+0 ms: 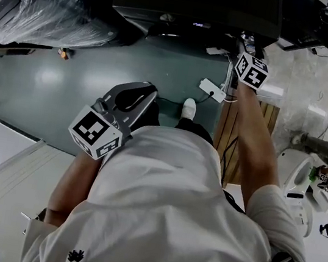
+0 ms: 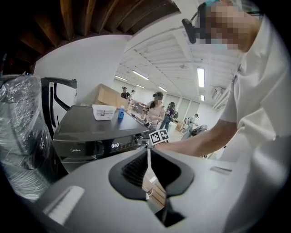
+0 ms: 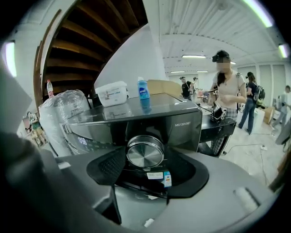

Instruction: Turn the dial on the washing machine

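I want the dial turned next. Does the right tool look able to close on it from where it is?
Probably yes. The right tool is open, the dial sits centred in its gap, and nothing stands in the way; the depth of its reach is hard to judge.

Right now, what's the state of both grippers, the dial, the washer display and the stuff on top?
left gripper: shut, empty.
right gripper: jaws apart either side of the dial; contact unclear.
dial: between the right jaws.
washer display: lit, showing digits.
blue bottle: upright, cap on.
white tub: lid on.
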Tool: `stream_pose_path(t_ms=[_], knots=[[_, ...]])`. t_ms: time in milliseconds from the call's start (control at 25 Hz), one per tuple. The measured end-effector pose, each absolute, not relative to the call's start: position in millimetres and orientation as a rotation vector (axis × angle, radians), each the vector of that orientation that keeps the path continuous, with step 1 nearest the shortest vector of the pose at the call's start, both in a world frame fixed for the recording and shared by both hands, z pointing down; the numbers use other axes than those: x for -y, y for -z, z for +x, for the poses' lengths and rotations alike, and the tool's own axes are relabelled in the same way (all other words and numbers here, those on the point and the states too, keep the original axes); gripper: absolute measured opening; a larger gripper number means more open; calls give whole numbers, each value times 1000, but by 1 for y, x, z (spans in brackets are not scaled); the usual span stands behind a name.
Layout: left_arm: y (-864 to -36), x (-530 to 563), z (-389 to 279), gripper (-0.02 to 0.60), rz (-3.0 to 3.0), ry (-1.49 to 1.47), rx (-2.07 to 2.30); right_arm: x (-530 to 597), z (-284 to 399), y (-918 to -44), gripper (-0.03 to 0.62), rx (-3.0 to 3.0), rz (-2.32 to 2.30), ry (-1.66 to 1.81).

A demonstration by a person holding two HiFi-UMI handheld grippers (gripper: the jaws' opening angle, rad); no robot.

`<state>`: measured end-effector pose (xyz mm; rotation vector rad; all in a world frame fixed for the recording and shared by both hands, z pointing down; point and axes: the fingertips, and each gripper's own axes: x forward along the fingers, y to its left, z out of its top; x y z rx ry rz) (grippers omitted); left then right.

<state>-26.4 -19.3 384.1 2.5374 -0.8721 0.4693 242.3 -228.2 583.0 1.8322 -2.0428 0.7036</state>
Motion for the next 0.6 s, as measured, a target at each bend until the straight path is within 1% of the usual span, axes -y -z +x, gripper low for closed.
stream_pose_path(t_ms=[400,600], knots=[[-385,20,-29,74,2539,-474,875,223,226,-578,262,1992,1619,-279],[-385,18,-30,74,2537,-476,884,226,228,-588,262,1923,1614,-273]])
